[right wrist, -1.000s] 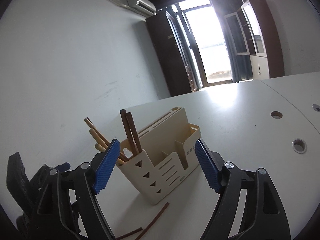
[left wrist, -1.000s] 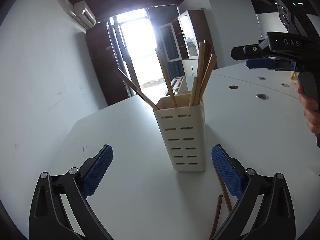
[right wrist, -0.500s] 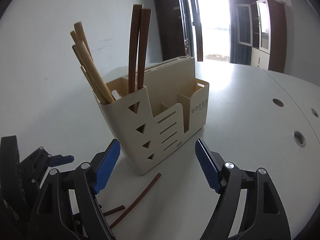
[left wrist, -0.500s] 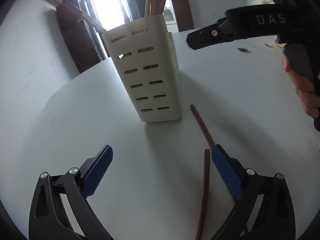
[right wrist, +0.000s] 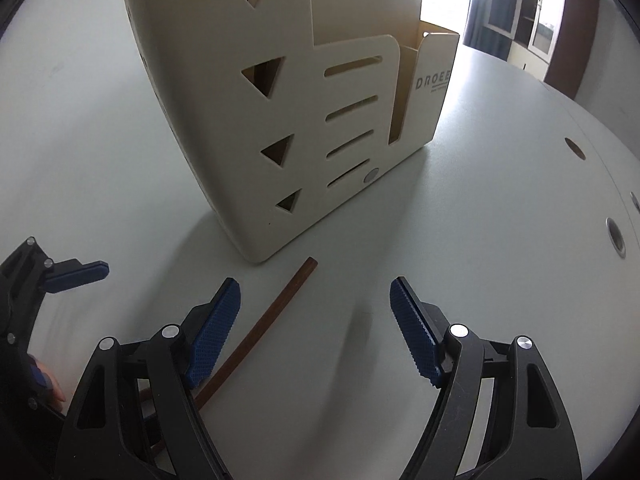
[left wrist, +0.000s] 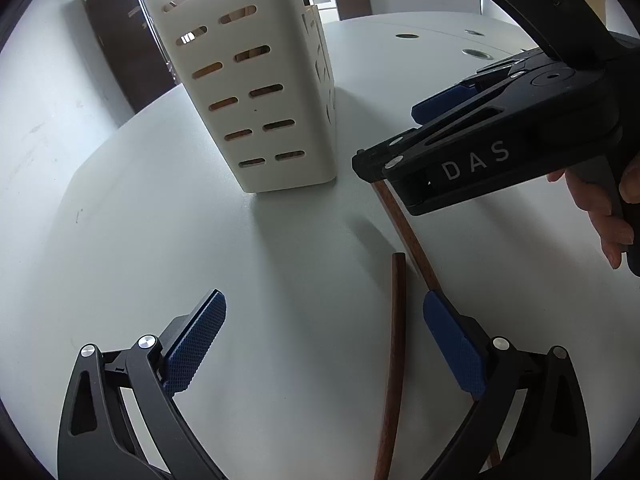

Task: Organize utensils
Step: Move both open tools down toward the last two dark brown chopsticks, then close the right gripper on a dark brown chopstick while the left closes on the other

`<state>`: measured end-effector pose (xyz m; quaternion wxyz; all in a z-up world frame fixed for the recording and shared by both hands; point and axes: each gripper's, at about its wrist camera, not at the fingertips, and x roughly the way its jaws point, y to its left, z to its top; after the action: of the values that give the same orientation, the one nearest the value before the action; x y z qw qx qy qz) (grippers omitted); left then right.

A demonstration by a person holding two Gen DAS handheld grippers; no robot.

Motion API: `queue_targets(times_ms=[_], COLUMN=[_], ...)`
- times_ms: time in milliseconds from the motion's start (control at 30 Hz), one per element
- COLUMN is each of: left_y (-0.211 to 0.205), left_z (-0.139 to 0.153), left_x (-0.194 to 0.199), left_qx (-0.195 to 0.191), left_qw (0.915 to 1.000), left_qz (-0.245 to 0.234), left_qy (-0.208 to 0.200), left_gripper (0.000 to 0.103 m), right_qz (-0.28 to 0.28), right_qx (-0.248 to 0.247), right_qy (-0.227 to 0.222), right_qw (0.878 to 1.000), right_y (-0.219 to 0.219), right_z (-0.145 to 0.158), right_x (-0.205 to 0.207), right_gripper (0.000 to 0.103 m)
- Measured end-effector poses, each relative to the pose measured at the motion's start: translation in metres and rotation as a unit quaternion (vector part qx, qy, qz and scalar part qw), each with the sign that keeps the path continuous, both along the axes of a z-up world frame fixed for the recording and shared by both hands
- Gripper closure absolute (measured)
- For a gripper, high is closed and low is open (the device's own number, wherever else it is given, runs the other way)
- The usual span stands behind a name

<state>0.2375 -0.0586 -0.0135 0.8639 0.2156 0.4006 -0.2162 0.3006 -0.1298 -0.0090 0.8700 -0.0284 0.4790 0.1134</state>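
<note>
A cream slotted utensil holder (left wrist: 280,80) stands on the white table, with light and brown chopsticks inside it. Two loose brown chopsticks lie in front of it. One chopstick (left wrist: 394,360) lies between my left gripper's open jaws, nearer the right pad. The other chopstick (left wrist: 408,232) runs under that pad. My left gripper (left wrist: 324,312) is empty. My right gripper (right wrist: 315,296) is open low over the table, and the longer chopstick (right wrist: 272,312) lies between its pads without touching them. In the left wrist view the right gripper (left wrist: 388,134) hangs over that chopstick's far end.
The holder (right wrist: 300,100) has several compartments and sits just beyond both grippers. Round cable holes (right wrist: 575,149) dot the table (right wrist: 480,240) to the right. A person's hand (left wrist: 608,208) grips the right handle. One left finger (right wrist: 80,271) shows at the left edge.
Both grippers have dropped toward the table and tipped downward. The holder now fills the upper frames, and the right gripper has come down over the loose chopsticks.
</note>
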Motion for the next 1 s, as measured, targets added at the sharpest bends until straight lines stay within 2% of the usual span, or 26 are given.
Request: queue_targets(times_ms=[200,300,467,500,567,667,767,1000], left_y=[0.002,0.005,0.011,0.012,0.017,0.021,0.024,0.022], left_z=[-0.002,-0.004,-0.005,-0.005,-0.004,-0.005,-0.004,-0.004], left_x=[-0.002,0.001,0.004,0.004,0.008,0.010,0.022,0.019], left_qx=[-0.005,-0.009,-0.020,-0.023,-0.029,-0.037,-0.042,-0.041], left_qw=[1.0000,0.9999,0.9996,0.9994,0.9991,0.9985,0.9980,0.9983], left_qz=[0.002,0.003,0.008,0.010,0.011,0.013,0.014,0.007], left_qy=[0.006,0.008,0.020,0.023,0.029,0.039,0.045,0.041], left_gripper=[0.006,0.006,0.006,0.006,0.006,0.006,0.006,0.006], right_qz=[0.008,0.015,0.040,0.046,0.053,0.057,0.056,0.086], right_qx=[-0.013,-0.040,-0.038,-0.036,-0.033,-0.029,-0.029,-0.052], right_qy=[0.012,0.000,-0.008,-0.011,-0.014,-0.014,-0.016,-0.030], right_qw=[1.000,0.999,0.998,0.998,0.998,0.998,0.998,0.995], right_y=[0.007,0.014,0.023,0.024,0.027,0.022,0.014,0.029], right_z=[-0.012,-0.018,-0.018,-0.018,-0.015,-0.011,-0.008,-0.009], right_x=[-0.001,-0.005,-0.018,-0.021,-0.025,-0.027,-0.022,-0.039], right_gripper=[0.026,0.026,0.027,0.029,0.050,0.069,0.080,0.092])
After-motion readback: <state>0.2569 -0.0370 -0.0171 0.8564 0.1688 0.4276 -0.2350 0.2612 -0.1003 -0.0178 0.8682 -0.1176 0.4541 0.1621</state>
